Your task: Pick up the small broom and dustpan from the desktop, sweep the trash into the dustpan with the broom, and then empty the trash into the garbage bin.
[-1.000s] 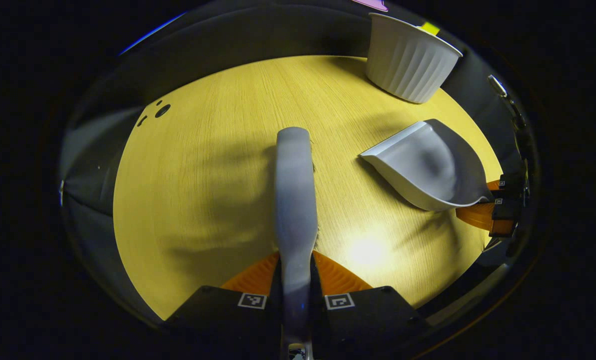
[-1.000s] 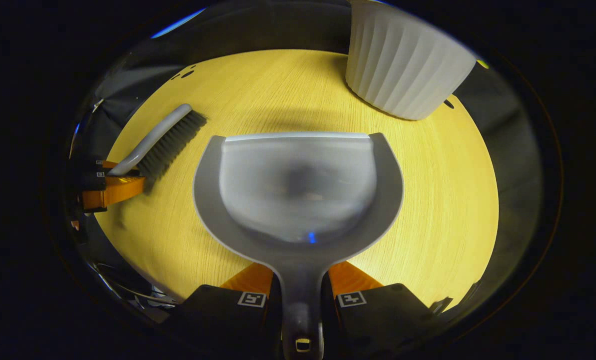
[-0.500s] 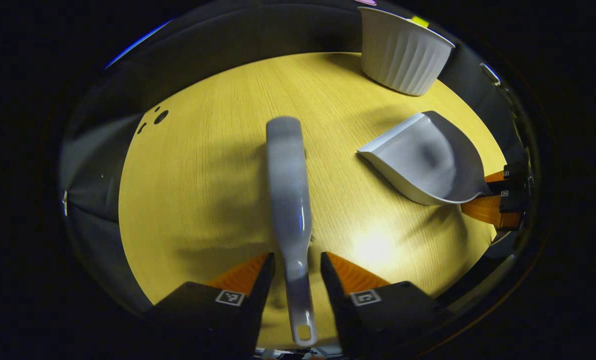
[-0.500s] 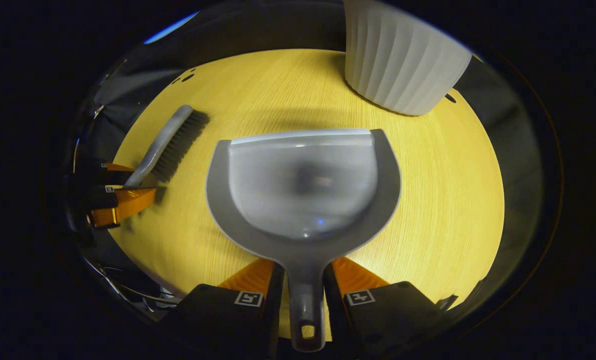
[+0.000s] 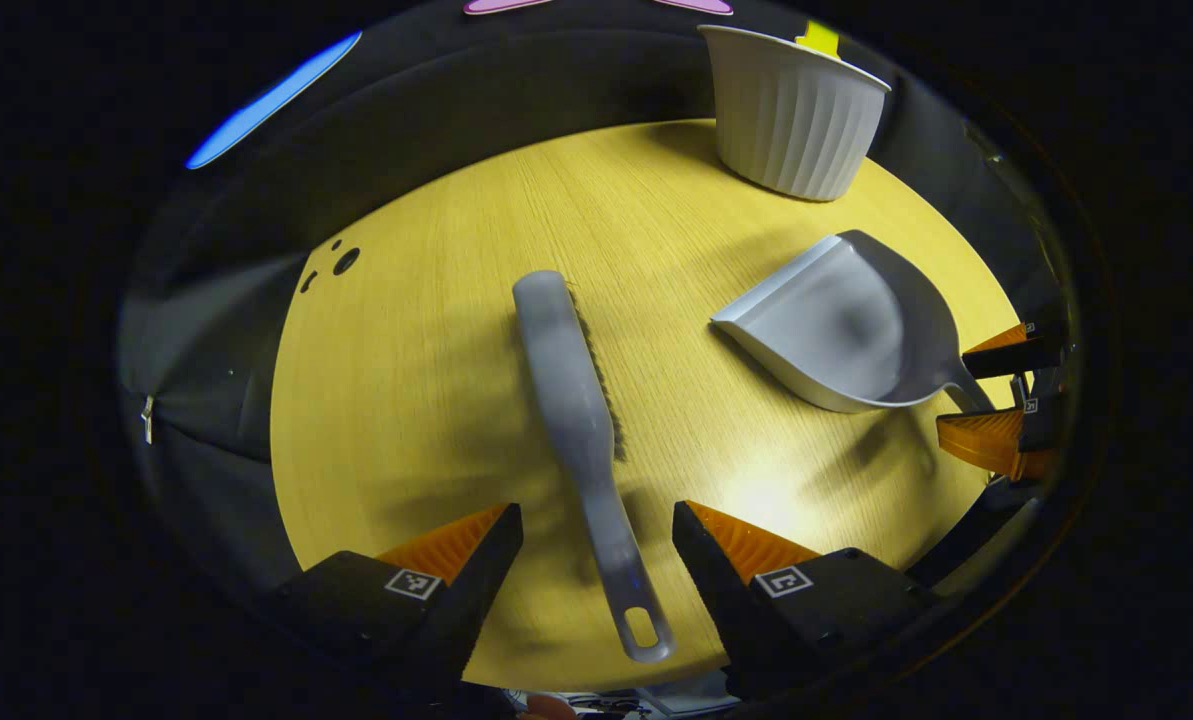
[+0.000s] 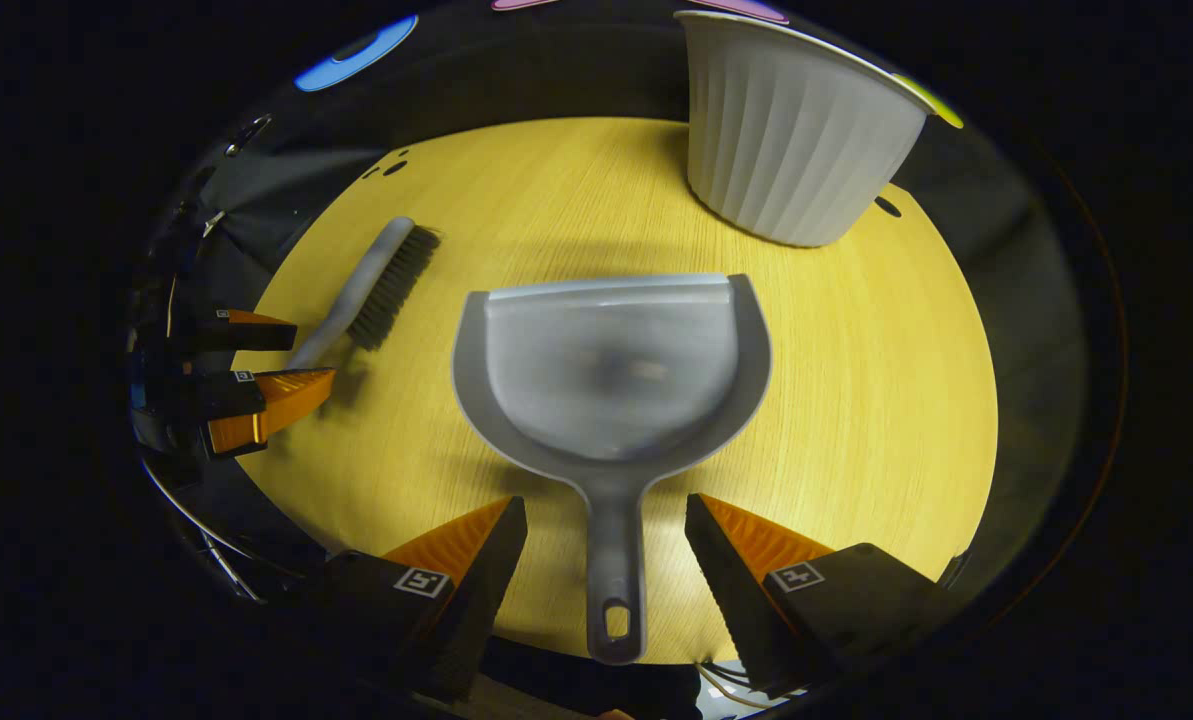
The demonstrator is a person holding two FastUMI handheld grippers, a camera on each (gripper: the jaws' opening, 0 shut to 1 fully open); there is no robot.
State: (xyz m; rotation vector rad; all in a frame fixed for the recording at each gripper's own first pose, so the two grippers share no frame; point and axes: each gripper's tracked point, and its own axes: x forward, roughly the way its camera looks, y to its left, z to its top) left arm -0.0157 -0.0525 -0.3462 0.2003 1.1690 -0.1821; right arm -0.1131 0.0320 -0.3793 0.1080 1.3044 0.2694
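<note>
Left gripper view shows the left gripper (image 5: 596, 540) with its fingers spread wide, one on each side of the broom (image 5: 581, 420) handle and touching neither; a second ago they were clamped on that handle. The broom now lies flat on the yellow desktop (image 5: 426, 380), bristles turned toward the dustpan (image 5: 846, 330).

Right gripper view tells the same story: the right gripper (image 6: 606, 540) has also let go, its fingers wide apart beside the dustpan (image 6: 611, 370) handle, which half a second ago sat close between them. The dustpan rests on the desktop (image 6: 856, 380), mouth facing the white ribbed garbage bin (image 6: 791, 150) just beyond it. Farther left, the left gripper (image 6: 256, 370) flanks the broom (image 6: 376, 290).

No trash is visible on the wood, and only a faint smudge shows in the pan. Both tools being set down suggests the sweeping and emptying are done.
</note>
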